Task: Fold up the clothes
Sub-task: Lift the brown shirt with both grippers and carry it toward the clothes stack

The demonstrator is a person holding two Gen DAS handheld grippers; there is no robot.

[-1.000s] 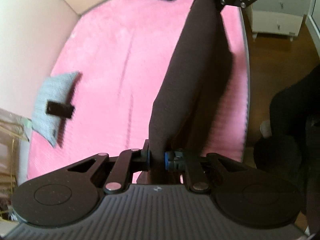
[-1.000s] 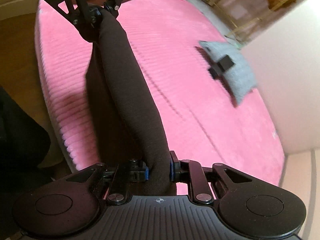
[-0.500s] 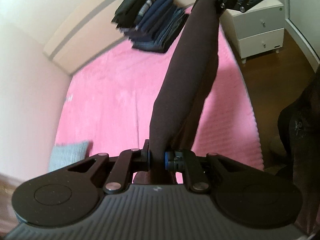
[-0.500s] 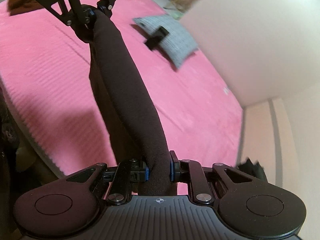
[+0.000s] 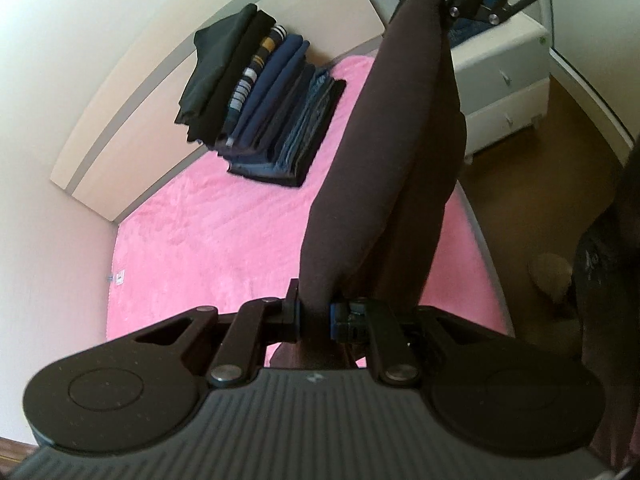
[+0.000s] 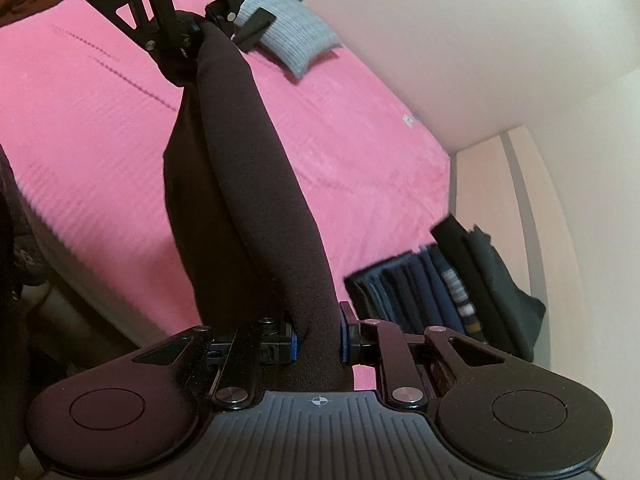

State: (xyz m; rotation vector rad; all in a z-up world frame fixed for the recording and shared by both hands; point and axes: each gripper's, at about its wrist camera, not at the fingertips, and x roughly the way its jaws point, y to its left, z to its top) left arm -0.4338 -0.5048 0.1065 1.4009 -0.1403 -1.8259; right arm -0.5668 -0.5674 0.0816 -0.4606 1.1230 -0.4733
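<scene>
i hold the dark brown stretchy fabric garment (image 5: 384,184) between both tools, and it hangs clear above the pink plush bed cover (image 5: 208,240). the left gripper (image 5: 314,316) has its jaws closed on one end of the garment; the right gripper (image 6: 316,340) has its jaws closed on the other end, cloth filling the gap in each case. the upper edge spans from one tool to the other as a rolled band, with the rest of the cloth hanging below it.

change since a second ago: both views have swung across the bed. the stack of folded dark and navy clothes (image 5: 260,108) against the beige headboard (image 5: 132,132) was absent from the left view then and now sits in its centre; it has also entered the right view at the lower right. the grey knitted cushion (image 6: 292,36) has left the left view. the grip on both ends is unchanged.

my reading: the garment is being carried toward the stack end of the bed, either to lay it flat for a fold or to place it. sag in the hanging part may drag on the cover
</scene>
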